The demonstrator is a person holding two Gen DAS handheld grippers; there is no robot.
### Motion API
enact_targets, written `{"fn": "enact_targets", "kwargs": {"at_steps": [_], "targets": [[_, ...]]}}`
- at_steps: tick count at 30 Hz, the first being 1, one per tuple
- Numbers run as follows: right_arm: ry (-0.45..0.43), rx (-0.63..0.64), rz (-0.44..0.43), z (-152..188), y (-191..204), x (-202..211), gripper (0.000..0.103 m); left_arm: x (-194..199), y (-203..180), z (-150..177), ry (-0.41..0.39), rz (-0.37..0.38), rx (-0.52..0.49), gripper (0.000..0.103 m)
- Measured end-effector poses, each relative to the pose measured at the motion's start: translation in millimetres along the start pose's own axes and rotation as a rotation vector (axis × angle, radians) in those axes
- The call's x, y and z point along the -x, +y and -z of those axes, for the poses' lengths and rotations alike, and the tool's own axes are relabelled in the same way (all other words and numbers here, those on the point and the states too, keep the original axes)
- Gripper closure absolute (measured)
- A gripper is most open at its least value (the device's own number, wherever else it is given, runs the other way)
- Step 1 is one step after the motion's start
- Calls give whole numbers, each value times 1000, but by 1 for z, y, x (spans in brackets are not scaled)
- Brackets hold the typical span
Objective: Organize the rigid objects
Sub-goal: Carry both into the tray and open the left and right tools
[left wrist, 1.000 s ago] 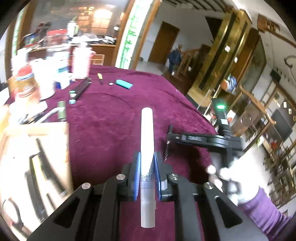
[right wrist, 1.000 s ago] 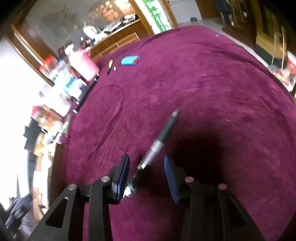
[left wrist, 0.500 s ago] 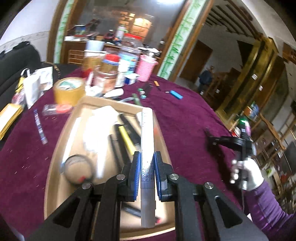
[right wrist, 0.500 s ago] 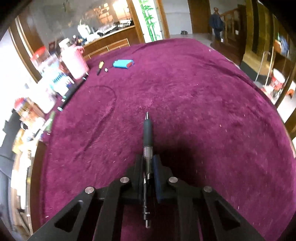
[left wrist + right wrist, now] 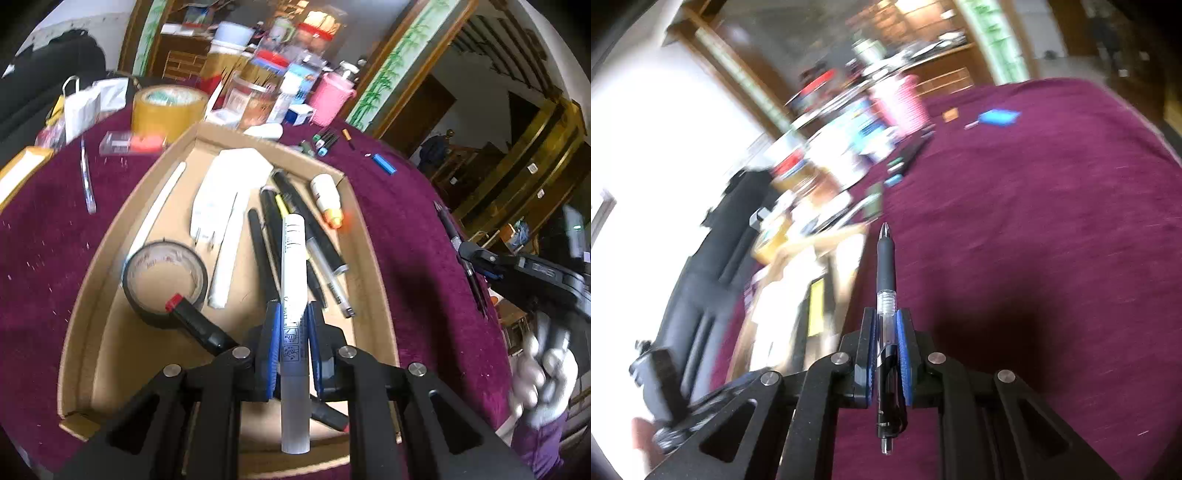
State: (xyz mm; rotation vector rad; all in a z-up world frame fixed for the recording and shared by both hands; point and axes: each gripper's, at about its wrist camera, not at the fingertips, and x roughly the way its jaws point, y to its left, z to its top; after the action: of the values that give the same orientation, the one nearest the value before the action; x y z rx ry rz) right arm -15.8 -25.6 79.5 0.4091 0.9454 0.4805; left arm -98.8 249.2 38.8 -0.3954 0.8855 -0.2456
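My left gripper is shut on a white marker and holds it above the near part of a cardboard tray. The tray holds several pens, a black tape roll, white paper and a small glue bottle. My right gripper is shut on a black pen, tip forward, over the purple cloth right of the tray. The right gripper with its pen also shows at the right of the left wrist view.
Beyond the tray stand a yellow tape roll, jars, a pink cup and several small markers. A blue lighter lies on the purple tablecloth. A clear pen lies left of the tray. The right wrist view is motion-blurred.
My left gripper swung left with the white marker, from open cloth to above the tray. My right gripper shut on the black pen, lifted it and is swinging toward the tray.
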Motion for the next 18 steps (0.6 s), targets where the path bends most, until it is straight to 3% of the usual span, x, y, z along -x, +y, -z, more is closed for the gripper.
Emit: {"fn": "enact_targets", "kwargs": {"at_steps": [7, 14, 18], "targets": [[120, 90, -34, 30, 61, -58, 91, -9, 11, 0, 9, -22, 57, 89], [143, 163, 80, 43, 81, -90, 91, -17, 7, 4, 29, 19, 62, 88], [136, 154, 133, 43, 73, -91, 90, -18, 8, 7, 29, 95, 90, 79]]}}
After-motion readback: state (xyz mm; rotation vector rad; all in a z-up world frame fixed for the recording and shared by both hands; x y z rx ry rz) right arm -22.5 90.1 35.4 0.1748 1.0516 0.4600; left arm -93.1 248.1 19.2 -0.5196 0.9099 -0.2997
